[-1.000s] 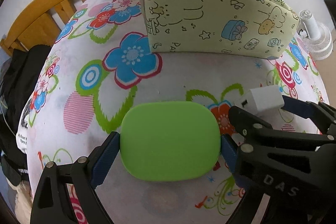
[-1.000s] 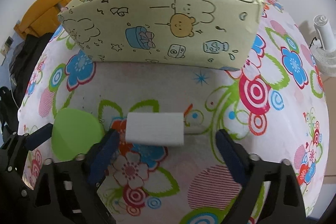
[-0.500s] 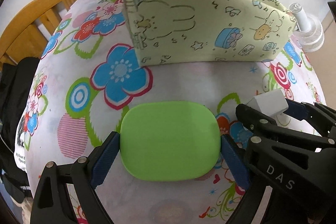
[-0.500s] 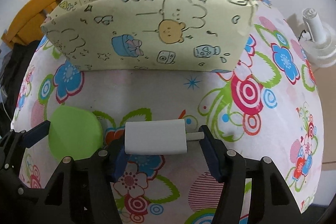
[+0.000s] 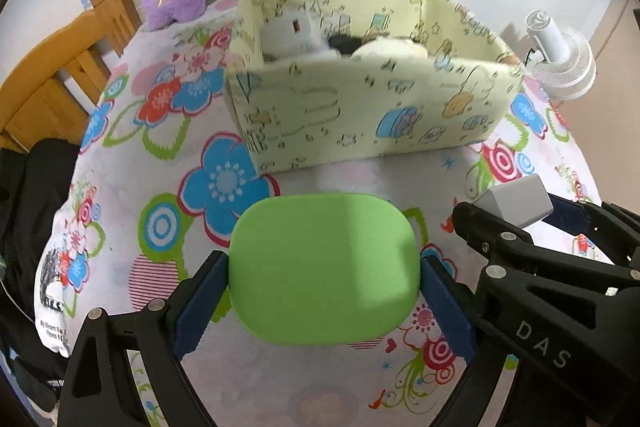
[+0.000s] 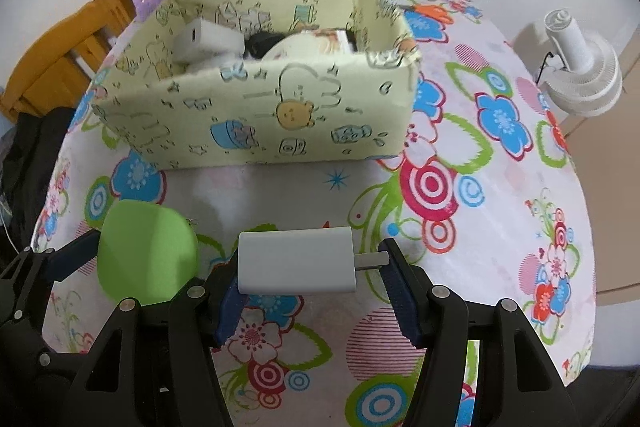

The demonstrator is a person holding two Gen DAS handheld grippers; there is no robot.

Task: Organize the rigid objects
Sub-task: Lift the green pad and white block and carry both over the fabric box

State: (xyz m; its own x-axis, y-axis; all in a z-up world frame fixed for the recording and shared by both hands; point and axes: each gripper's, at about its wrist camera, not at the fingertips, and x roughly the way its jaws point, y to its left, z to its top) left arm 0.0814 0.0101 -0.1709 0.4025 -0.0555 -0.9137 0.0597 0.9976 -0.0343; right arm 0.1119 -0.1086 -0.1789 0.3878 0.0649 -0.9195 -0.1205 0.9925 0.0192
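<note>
1. Table [image 6: 500, 227], covered in a flower-print cloth, lies beneath and ahead of both grippers.
2. Patterned yellow box [image 5: 360, 115] stands open-topped on the cloth, ahead of both grippers and apart from them. It holds a white block [image 6: 208, 37], a dark item and a pale rounded item; their nature cannot be told.
3. Left gripper [image 5: 324, 287] is clenched on the green rounded case [image 5: 324, 267]. Both blue pads press on the case's sides. The case sits between the fingers, clear of the cloth as far as the shadow suggests.
4. Right gripper [image 6: 312, 279] is clamped on the white charger [image 6: 296, 263]: one pad on its flat end, the other against the plug prongs.
5. The two grippers are side by side, the right one just beside the left's outer finger.
</note>
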